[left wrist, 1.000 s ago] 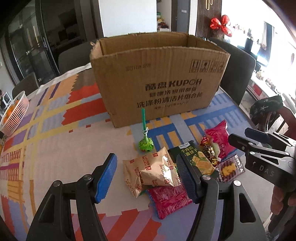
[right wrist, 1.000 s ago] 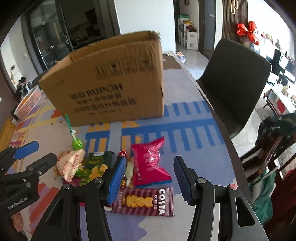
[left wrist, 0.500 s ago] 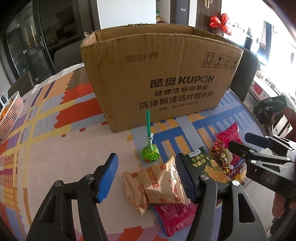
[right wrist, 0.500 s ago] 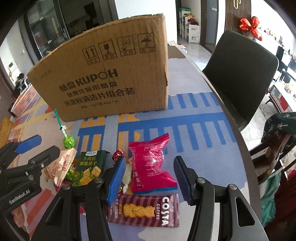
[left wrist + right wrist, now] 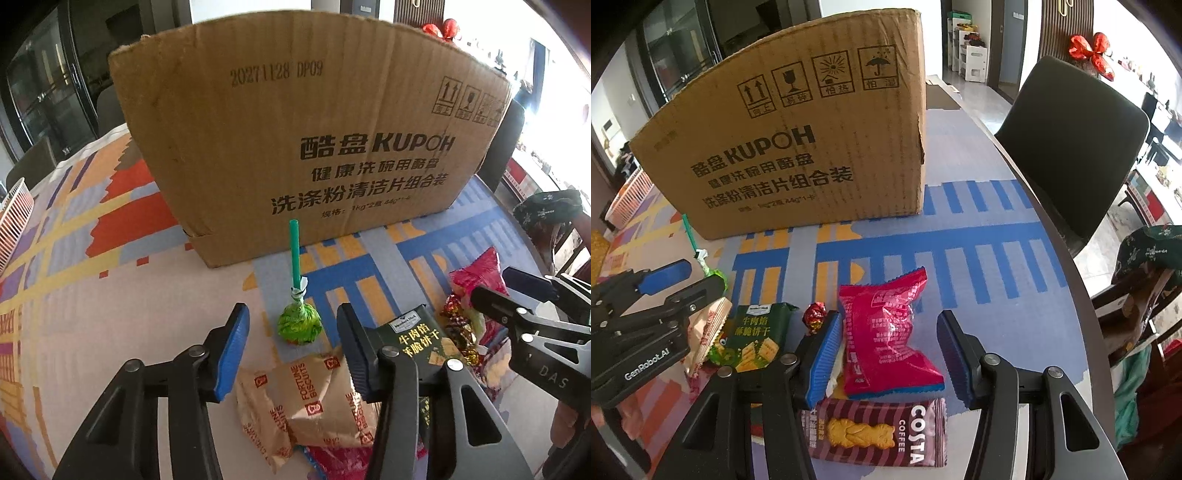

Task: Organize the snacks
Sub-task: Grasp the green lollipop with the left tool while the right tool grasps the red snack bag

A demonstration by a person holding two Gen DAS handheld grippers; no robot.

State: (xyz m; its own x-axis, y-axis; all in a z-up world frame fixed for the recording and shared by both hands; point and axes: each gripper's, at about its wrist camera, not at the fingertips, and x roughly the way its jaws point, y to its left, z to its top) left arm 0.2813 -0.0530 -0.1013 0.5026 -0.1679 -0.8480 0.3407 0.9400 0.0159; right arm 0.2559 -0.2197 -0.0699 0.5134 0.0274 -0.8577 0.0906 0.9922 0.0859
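Note:
A green-wrapped lollipop point(image 5: 299, 326) with a green stick lies on the patterned tablecloth in front of a big open cardboard box point(image 5: 295, 129). My left gripper point(image 5: 291, 347) straddles the lollipop's head; its jaws are closing and the pads do not touch it. A tan Fortune Biscuits packet point(image 5: 317, 398) lies just below. My right gripper point(image 5: 891, 354) stands open around a pink snack packet point(image 5: 886, 332) resting on the table. Beside that packet are a green biscuit packet point(image 5: 755, 336), a red foil candy point(image 5: 814, 317) and a brown Costa biscuit packet point(image 5: 879, 432).
The cardboard box point(image 5: 798, 147) stands close behind the snacks. A white wire basket point(image 5: 14, 218) sits at the far left of the table. The table's curved edge runs along the right, with a dark chair point(image 5: 1071, 147) beyond it.
My left gripper has moved forward and down from over the tan packet to the lollipop, and its jaws have narrowed. The right gripper has sunk a little over the pink packet.

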